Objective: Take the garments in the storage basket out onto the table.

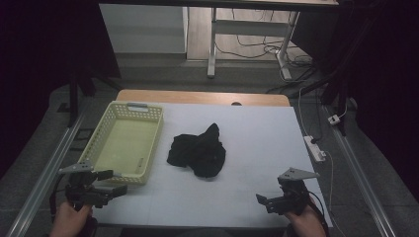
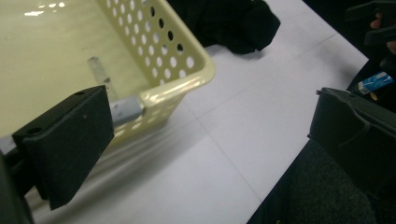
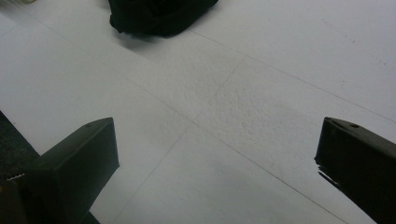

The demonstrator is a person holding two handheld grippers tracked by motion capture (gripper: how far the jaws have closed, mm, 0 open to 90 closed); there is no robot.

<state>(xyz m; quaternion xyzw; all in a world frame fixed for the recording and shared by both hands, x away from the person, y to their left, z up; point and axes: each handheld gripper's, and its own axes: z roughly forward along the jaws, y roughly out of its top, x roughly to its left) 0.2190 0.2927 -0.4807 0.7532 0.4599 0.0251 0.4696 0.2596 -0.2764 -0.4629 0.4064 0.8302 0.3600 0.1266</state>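
A crumpled black cloth (image 1: 197,152) lies in the middle of the white table cover (image 1: 247,128); its edge shows at the top of the left gripper view (image 2: 233,23) and of the right gripper view (image 3: 159,16). A pale yellow perforated basket (image 1: 101,129) stands at the left, with nothing in it. My left gripper (image 1: 116,183) hovers open by the basket's near right corner (image 2: 201,70). Low at the front right of the table, my right gripper (image 1: 264,201) is open over bare cover, well short of the cloth.
A wooden table edge (image 1: 197,96) shows beyond the cover. A white power strip (image 1: 314,148) with cables lies on the floor at the right. Metal rails (image 1: 44,173) run along both sides. Desk legs (image 1: 212,44) stand at the back.
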